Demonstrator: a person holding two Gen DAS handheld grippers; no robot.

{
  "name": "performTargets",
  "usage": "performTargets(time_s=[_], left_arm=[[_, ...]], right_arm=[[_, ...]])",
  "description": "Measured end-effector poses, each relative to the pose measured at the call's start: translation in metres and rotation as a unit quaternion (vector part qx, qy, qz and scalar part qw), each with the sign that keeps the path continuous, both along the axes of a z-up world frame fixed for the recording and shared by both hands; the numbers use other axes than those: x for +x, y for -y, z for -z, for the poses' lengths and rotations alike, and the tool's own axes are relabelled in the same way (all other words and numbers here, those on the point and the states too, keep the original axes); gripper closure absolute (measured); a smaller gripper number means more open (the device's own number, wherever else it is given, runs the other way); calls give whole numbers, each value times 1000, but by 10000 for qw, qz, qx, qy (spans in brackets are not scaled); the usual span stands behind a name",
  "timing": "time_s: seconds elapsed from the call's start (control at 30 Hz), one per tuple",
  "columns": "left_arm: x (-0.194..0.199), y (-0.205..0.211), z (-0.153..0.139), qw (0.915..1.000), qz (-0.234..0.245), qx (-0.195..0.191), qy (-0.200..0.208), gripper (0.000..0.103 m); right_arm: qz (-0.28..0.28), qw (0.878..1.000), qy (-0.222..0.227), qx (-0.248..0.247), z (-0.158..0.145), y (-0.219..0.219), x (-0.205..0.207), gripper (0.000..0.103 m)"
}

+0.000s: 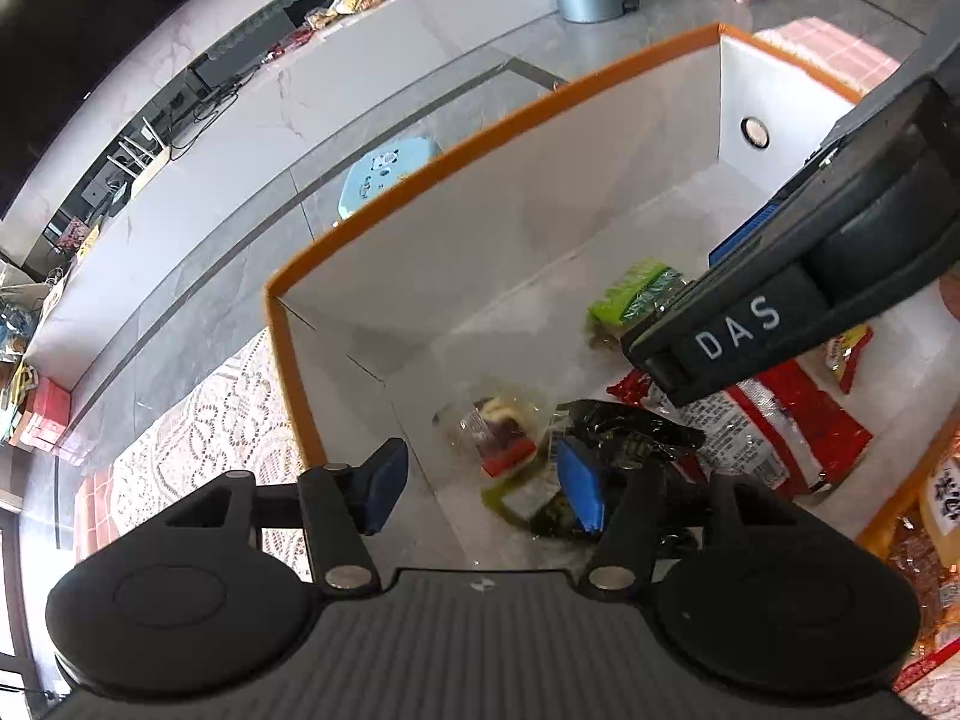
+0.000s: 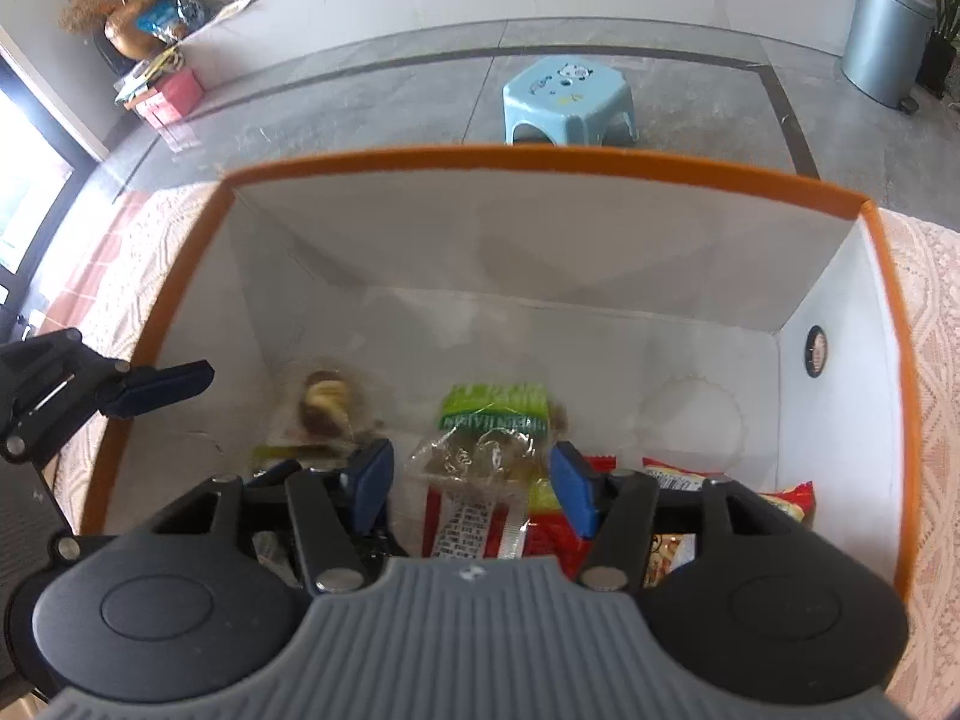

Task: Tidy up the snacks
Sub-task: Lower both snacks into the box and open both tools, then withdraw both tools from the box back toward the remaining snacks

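A white box with an orange rim (image 1: pixel 420 180) (image 2: pixel 540 159) holds several snack packs. Inside lie a clear pack with a brown pastry (image 1: pixel 501 429) (image 2: pixel 327 402), a green-topped pack (image 1: pixel 630 294) (image 2: pixel 492 414), a red and white pack (image 1: pixel 774 426) (image 2: pixel 474 528) and a dark pack (image 1: pixel 630 426). My left gripper (image 1: pixel 480 489) is open and empty at the box's left corner, its fingers astride the wall. My right gripper (image 2: pixel 471 489) is open and empty over the packs; its body (image 1: pixel 780 312) crosses the left wrist view.
The box stands on a lace tablecloth (image 1: pixel 198 426) (image 2: pixel 936 312). More snack packs (image 1: pixel 936 516) lie outside the box at the right. A blue stool (image 2: pixel 570 99) and a grey bin (image 2: pixel 888 30) stand on the floor beyond.
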State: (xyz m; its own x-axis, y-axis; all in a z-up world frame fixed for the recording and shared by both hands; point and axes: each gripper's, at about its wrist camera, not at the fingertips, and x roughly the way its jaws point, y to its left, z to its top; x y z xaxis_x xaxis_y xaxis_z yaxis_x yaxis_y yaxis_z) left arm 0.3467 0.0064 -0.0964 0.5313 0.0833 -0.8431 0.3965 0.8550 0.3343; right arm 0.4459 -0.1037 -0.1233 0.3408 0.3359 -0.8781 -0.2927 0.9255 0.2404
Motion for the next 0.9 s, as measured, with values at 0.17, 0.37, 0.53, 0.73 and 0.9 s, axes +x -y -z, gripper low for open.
performTargets(time_s=[0.17, 0.37, 0.53, 0.73, 0.9], left_arm=[[-11, 2, -15, 10000, 25, 13, 94, 33], [-33, 11, -37, 9995, 100, 158, 252, 31], [-52, 12, -62, 9992, -13, -23, 392, 30], [-86, 19, -82, 9978, -30, -252, 619, 29], [-120, 23, -96, 9946, 1, -577, 861, 29]], right_arm=[[55, 9999, 160, 17, -19, 4, -13, 47], [50, 9994, 341, -38, -42, 12, -34, 47], [45, 9986, 518, -37, -66, 25, -59, 46], [-4, 9963, 862, 13, -93, 44, -99, 46], [-34, 9929, 1188, 24, -111, 61, -137, 46]])
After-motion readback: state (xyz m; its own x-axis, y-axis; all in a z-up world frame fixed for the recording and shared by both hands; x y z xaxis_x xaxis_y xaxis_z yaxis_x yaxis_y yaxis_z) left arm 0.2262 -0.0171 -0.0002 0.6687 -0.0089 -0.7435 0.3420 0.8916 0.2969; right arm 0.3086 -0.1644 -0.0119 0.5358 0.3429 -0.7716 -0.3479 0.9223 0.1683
